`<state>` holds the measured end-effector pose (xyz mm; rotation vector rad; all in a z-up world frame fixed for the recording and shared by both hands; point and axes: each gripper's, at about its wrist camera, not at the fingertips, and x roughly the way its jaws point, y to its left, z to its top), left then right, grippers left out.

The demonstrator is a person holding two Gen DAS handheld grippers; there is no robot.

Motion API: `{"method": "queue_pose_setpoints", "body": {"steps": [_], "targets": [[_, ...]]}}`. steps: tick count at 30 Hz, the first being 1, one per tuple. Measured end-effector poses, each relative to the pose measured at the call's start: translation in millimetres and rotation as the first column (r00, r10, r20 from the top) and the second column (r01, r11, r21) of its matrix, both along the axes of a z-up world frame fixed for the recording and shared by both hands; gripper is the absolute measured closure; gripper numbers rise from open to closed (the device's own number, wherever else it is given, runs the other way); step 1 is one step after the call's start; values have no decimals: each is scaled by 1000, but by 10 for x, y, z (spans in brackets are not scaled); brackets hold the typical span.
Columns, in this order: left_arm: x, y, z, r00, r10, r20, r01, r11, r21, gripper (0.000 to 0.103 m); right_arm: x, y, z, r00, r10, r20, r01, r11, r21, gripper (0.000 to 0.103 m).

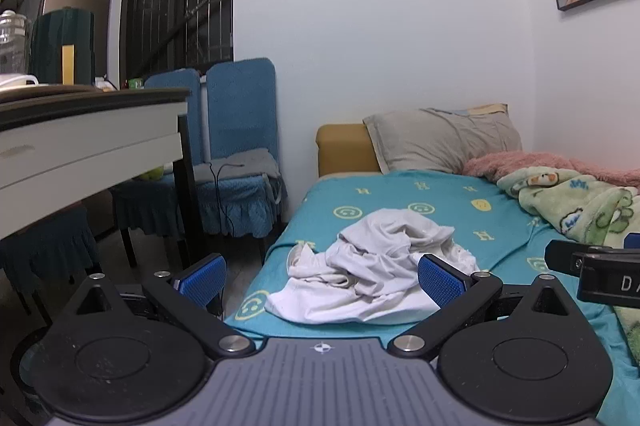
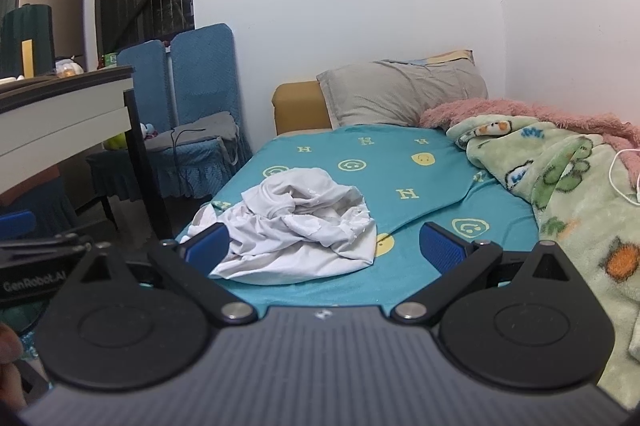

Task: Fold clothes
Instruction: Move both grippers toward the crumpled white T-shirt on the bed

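Observation:
A crumpled white garment [image 1: 372, 266] [image 2: 300, 226] lies in a heap on the teal bed sheet [image 1: 420, 190] [image 2: 400, 154], near the bed's left edge. My left gripper [image 1: 322, 280] hovers short of the heap, its blue pads wide apart and nothing between them. My right gripper [image 2: 326, 250] is likewise open and holds nothing, with the garment ahead and slightly left of it. The right gripper's black body [image 1: 592, 266] shows at the right edge of the left wrist view; the left gripper's body [image 2: 36, 258] shows at the left edge of the right wrist view.
A green cartoon blanket [image 2: 560, 194] and pink fleece [image 2: 520, 110] cover the bed's right side; a grey pillow [image 2: 400, 94] lies at the head by the wall. Left of the bed stand blue-covered chairs [image 1: 236, 146] and a white table [image 1: 80, 146].

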<state>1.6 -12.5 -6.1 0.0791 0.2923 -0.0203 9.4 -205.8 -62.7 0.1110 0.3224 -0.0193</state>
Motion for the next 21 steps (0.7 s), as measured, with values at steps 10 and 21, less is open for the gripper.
{"method": "queue_pose_setpoints", "body": {"steps": [10, 21], "targets": [[-238, -139, 309, 998, 8, 57, -7, 1000, -15, 1, -130, -142, 306, 997, -49, 54, 46, 997, 69, 0], [-264, -409, 750, 999, -6, -49, 3, 998, -56, 1, -316, -345, 678, 987, -76, 140, 54, 986, 156, 0]]}}
